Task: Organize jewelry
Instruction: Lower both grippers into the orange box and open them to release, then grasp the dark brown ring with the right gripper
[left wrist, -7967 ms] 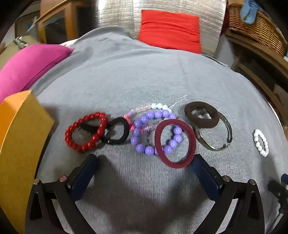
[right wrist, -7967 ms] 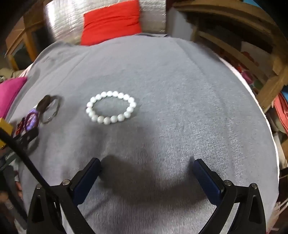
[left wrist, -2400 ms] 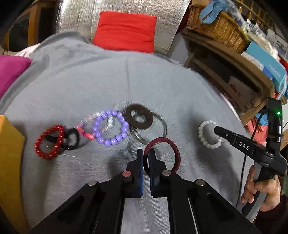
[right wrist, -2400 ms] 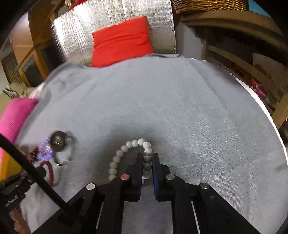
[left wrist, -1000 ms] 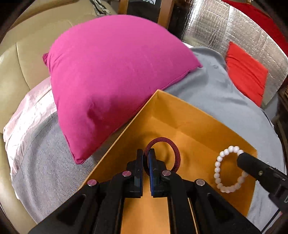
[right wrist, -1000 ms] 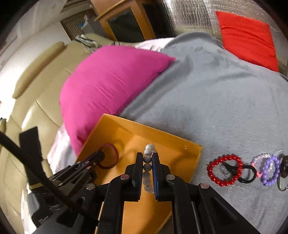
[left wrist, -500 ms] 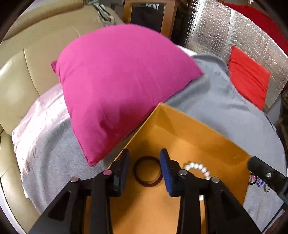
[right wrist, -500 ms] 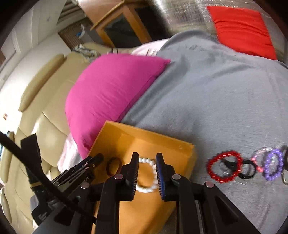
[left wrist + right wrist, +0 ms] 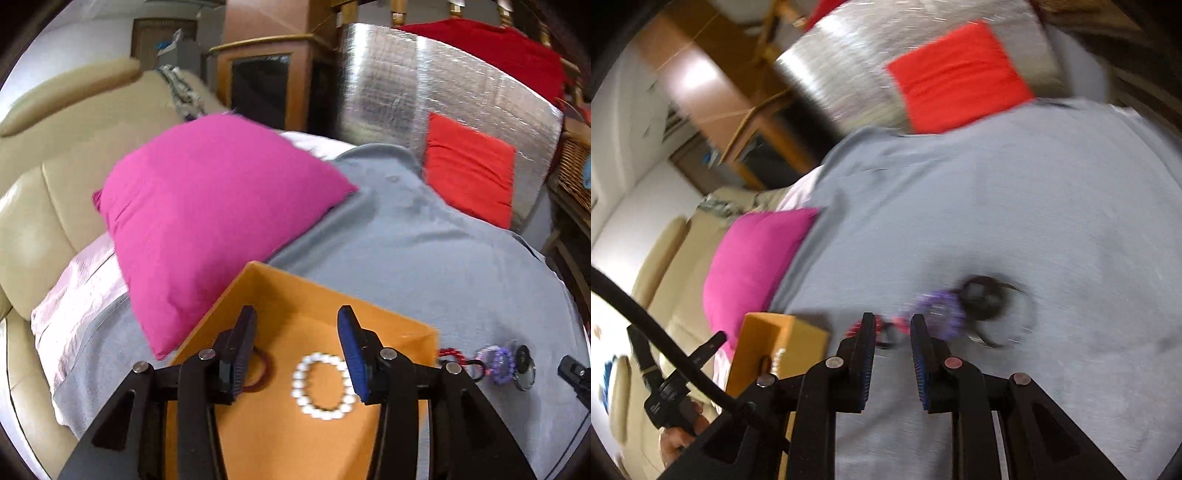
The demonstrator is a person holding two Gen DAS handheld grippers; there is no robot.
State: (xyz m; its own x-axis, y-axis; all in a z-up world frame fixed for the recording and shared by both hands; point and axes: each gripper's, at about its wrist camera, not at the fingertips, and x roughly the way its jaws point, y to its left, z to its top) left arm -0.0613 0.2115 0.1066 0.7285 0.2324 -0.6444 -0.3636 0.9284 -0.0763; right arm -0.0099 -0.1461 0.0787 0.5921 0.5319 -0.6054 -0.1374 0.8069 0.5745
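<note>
An orange box holds a white bead bracelet and a dark red ring, which is half hidden by one finger. My left gripper hovers above the box, its jaws opening, with nothing between them. In the blurred right wrist view, my right gripper stands slightly open and empty over the grey cloth. Just beyond its tips lie a red bead bracelet, a purple bead bracelet and a dark scrunchie. The box is to its left.
A pink cushion leans against the box's far left side. A red cushion rests on a silver panel at the back, and a beige sofa is at the left. The remaining jewelry sits right of the box. A hand holds the left gripper.
The left jaws let go of the dark red ring, spread and rose. The right jaws released the white bracelet into the box, then swung right to the jewelry on the cloth.
</note>
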